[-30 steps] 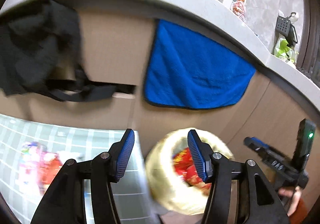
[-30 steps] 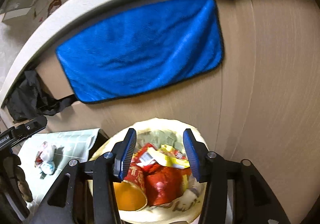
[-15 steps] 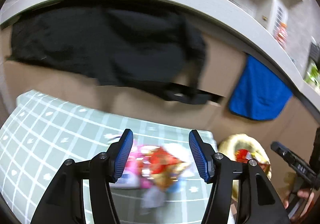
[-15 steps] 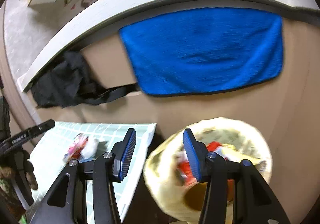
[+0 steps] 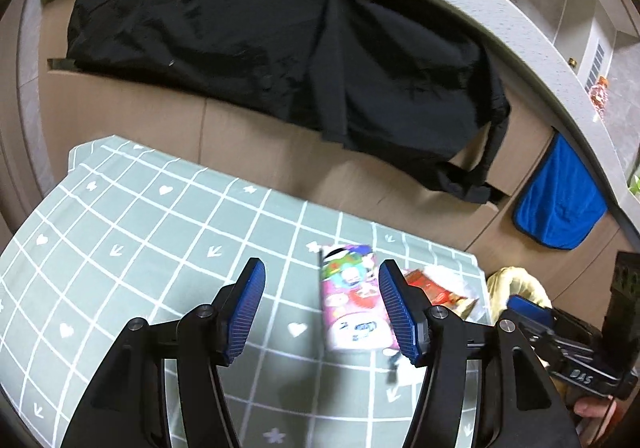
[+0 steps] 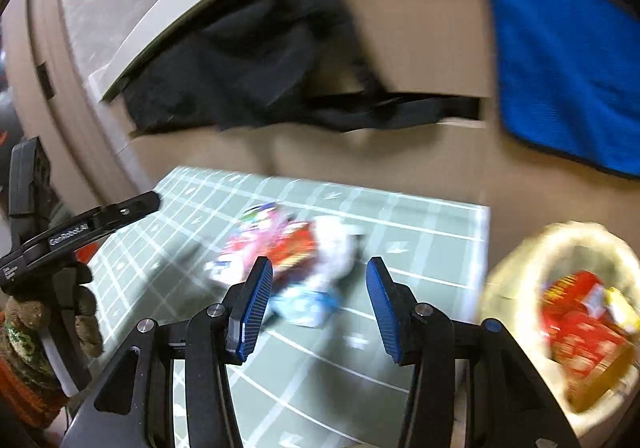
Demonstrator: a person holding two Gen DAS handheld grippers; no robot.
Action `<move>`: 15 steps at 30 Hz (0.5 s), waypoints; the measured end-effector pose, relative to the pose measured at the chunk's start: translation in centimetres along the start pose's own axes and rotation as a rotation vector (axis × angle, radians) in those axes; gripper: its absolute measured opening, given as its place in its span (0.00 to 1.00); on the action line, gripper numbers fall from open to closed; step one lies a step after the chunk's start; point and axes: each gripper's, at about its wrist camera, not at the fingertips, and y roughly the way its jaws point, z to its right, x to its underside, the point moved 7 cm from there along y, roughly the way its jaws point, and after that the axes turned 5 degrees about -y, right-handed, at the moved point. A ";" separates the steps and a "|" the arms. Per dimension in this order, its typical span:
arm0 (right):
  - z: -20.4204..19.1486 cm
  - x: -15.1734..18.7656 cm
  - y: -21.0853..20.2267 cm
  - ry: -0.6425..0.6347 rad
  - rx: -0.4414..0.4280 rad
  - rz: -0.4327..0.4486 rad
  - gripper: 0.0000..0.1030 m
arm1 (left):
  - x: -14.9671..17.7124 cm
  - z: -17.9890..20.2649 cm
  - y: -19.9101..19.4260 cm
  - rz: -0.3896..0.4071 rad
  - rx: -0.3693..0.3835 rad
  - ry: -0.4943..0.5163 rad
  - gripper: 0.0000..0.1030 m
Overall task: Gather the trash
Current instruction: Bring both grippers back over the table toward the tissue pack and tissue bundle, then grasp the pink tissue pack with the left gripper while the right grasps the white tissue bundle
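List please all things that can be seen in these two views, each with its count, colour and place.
pink wrapper: one, pink with cartoon print, on the tablecloth among the trash pile
red wrapper: one, red, right of the pink wrapper
white crumpled trash: one, white, on the pile, blurred
light blue packet: one, pale blue, near edge of the pile, blurred
tablecloth: one, grey-green with white grid
trash bin: one, cream liner, right of the table, holding red and yellow wrappers
black cloth: one, black, hanging on the cabinet
blue towel: one, blue, hanging further right
left gripper: one, black with blue pads, open over the pile
right gripper: one, same colours, open, empty
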 end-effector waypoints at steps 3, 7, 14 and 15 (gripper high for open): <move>-1.7 -0.8 2.6 -0.063 0.039 -0.035 0.44 | -0.2 -1.2 -0.4 -0.005 -0.005 -0.016 0.58; -1.6 -1.5 5.9 -0.091 0.110 -0.078 0.44 | -0.1 -1.7 -0.8 -0.013 0.000 -0.004 0.58; -2.0 1.8 7.6 -0.100 -0.030 -0.223 0.11 | 1.3 -0.8 1.0 -0.077 0.015 0.037 0.60; -2.0 1.9 6.9 -0.099 -0.036 -0.209 0.08 | 1.6 -0.3 1.6 -0.092 0.023 0.051 0.60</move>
